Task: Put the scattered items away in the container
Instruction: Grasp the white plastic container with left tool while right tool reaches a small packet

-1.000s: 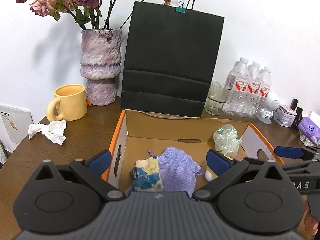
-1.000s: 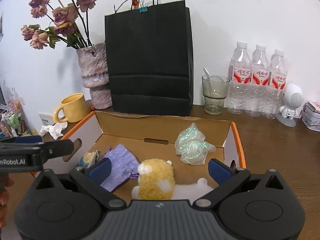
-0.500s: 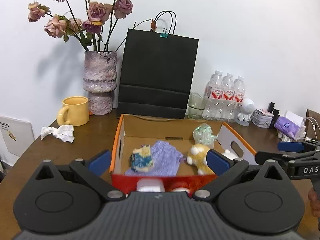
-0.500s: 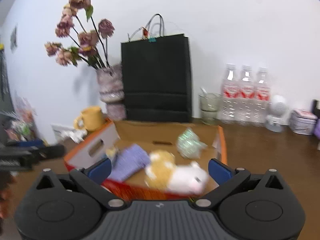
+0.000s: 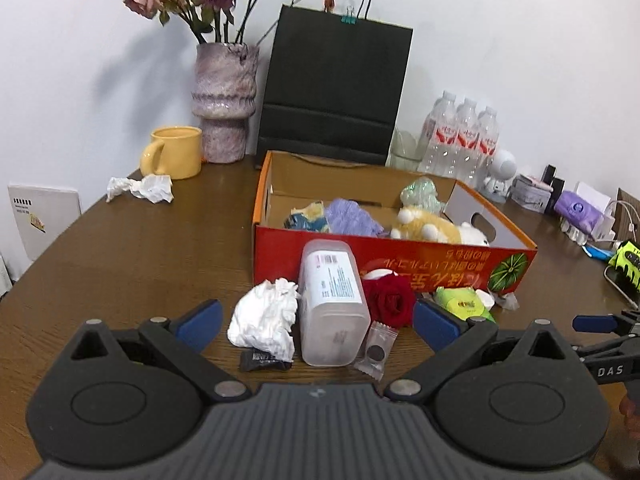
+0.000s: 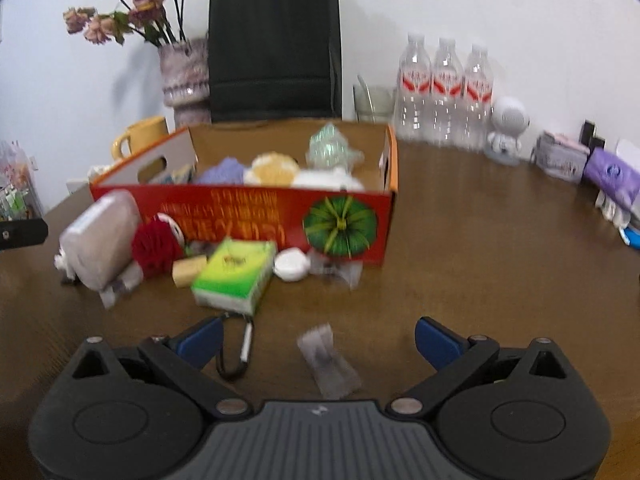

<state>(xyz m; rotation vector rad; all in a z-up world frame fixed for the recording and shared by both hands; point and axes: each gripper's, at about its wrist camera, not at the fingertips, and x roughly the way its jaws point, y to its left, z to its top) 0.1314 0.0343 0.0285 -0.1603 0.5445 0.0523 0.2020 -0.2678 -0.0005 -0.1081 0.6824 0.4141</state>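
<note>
The red cardboard box (image 5: 400,258) (image 6: 248,216) holds a plush toy (image 5: 432,226), a purple cloth (image 5: 352,216) and a crinkly bag (image 5: 420,196). In front of it lie a clear plastic jar (image 5: 332,300), a white tissue wad (image 5: 266,316), a red rose (image 5: 390,300), a green tissue pack (image 6: 234,272), a white round lid (image 6: 292,264), a carabiner (image 6: 236,350) and a clear wrapper (image 6: 328,360). My left gripper (image 5: 316,320) is open and empty over the jar. My right gripper (image 6: 318,340) is open and empty over the wrapper.
A black paper bag (image 5: 336,88), a vase of dried roses (image 5: 224,100), a yellow mug (image 5: 174,152), a crumpled tissue (image 5: 140,188) and water bottles (image 5: 460,136) stand around the back. Small items (image 6: 580,164) crowd the right edge.
Both grippers have pulled back from above the box toward the table's front edge. The loose items in front of the box have come into view. Both stay open.
</note>
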